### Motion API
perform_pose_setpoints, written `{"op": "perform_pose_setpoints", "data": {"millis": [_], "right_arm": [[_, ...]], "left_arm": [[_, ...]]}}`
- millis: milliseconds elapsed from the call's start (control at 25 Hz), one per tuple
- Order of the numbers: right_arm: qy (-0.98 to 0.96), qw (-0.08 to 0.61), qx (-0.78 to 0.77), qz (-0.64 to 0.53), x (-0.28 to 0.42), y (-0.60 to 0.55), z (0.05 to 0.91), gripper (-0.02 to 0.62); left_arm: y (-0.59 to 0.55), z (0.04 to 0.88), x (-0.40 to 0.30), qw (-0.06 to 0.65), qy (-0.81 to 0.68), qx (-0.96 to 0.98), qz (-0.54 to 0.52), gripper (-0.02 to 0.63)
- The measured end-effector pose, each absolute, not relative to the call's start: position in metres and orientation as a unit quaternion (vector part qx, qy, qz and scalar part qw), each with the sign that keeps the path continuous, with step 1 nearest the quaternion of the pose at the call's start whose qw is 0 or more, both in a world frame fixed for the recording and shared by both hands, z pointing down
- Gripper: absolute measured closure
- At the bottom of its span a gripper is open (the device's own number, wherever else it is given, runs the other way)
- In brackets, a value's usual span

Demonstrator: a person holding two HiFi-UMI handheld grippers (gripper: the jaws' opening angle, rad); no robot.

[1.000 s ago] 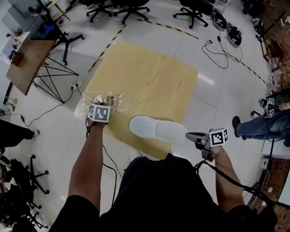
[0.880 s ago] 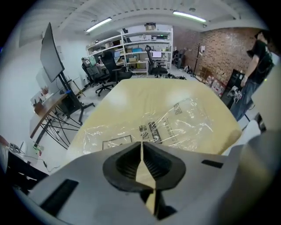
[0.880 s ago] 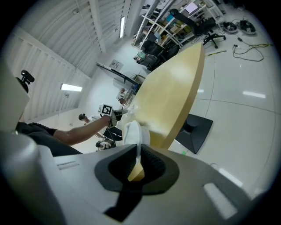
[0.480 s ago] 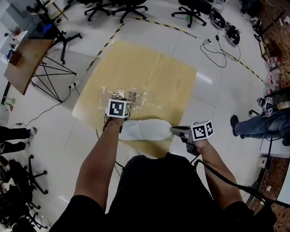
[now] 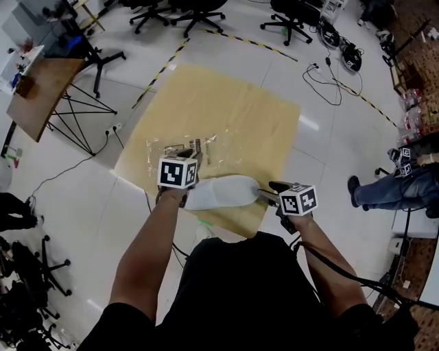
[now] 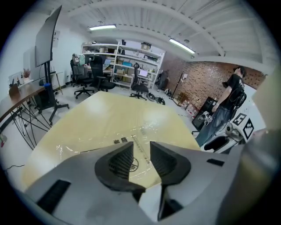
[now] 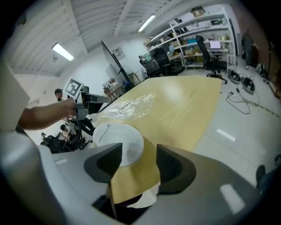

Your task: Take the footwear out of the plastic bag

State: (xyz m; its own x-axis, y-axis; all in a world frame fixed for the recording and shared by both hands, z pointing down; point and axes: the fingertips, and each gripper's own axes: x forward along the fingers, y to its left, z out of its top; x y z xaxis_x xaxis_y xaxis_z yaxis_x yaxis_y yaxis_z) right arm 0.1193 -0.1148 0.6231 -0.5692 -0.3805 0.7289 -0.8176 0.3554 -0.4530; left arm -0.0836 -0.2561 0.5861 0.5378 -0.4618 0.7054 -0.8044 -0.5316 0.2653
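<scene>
White tiled flooring [image 5: 82,199] surrounded a pale yellow rectangular wooden board [image 5: 226,110], on which the work lay.

Left gripper [image 5: 184,147]: its jaws had just been opening and stood moderately apart. The left gripper view [image 6: 141,151] showed nothing between them, only the board and the film beyond the gap. It was held at the left end of the white closed-toe fabric slipper [image 5: 223,192], over that end as seen from above.

Right gripper [image 5: 266,192]: its jaws had likewise just been opening and stood wide. In its own view [image 7: 139,156] the rounded end of the slipper [image 7: 118,143] lay just ahead of them, towards the left-hand jaw, with neither pad pressing on it. This gripper sat at the slipper's right end.

The slipper lay lengthwise along the near edge of the board, outside the bag and between the two grippers.

The crumpled clear plastic bag [image 5: 206,151] lay flat on the board just beyond the slipper; whether the two touched could not be determined.

Further from the slipper: black-and-yellow striped floor tape [image 5: 164,68] beyond the board's far-left edge, black office chairs [image 5: 178,14] past that, a brown wooden desk [image 5: 38,86] far to the left, black cables [image 5: 329,75] at the far right, and a bystander's jeans-clad legs [image 5: 384,192] to the right.
</scene>
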Motion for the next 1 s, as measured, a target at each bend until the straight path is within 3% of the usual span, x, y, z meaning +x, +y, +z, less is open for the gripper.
{"op": "perform_pose_setpoints", "data": {"millis": [160, 320, 400, 640, 760, 1000], "right_arm": [[-0.778, 0.224, 0.432, 0.398, 0.123, -0.095, 0.589, 0.405], [-0.765, 0.157, 0.452, 0.431, 0.124, -0.061, 0.564, 0.594], [-0.767, 0.122, 0.442, 0.449, 0.114, -0.046, 0.553, 0.594], [-0.809, -0.021, 0.381, 0.448, 0.087, -0.02, 0.485, 0.594], [-0.83, -0.011, 0.364, 0.422, 0.082, -0.003, 0.463, 0.594], [-0.879, 0.1, 0.358, 0.298, 0.098, 0.061, 0.44, 0.594]], "left_arm": [[-0.235, 0.566, -0.098, 0.281, -0.363, 0.846, 0.27, 0.513], [-0.197, 0.564, -0.112, 0.298, -0.36, 0.843, 0.267, 0.569], [-0.167, 0.569, -0.12, 0.316, -0.356, 0.838, 0.266, 0.598], [-0.063, 0.578, -0.128, 0.362, -0.34, 0.824, 0.274, 0.6], [-0.029, 0.559, -0.11, 0.364, -0.339, 0.829, 0.255, 0.6], [0.038, 0.497, -0.062, 0.37, -0.383, 0.832, 0.154, 0.6]]}}
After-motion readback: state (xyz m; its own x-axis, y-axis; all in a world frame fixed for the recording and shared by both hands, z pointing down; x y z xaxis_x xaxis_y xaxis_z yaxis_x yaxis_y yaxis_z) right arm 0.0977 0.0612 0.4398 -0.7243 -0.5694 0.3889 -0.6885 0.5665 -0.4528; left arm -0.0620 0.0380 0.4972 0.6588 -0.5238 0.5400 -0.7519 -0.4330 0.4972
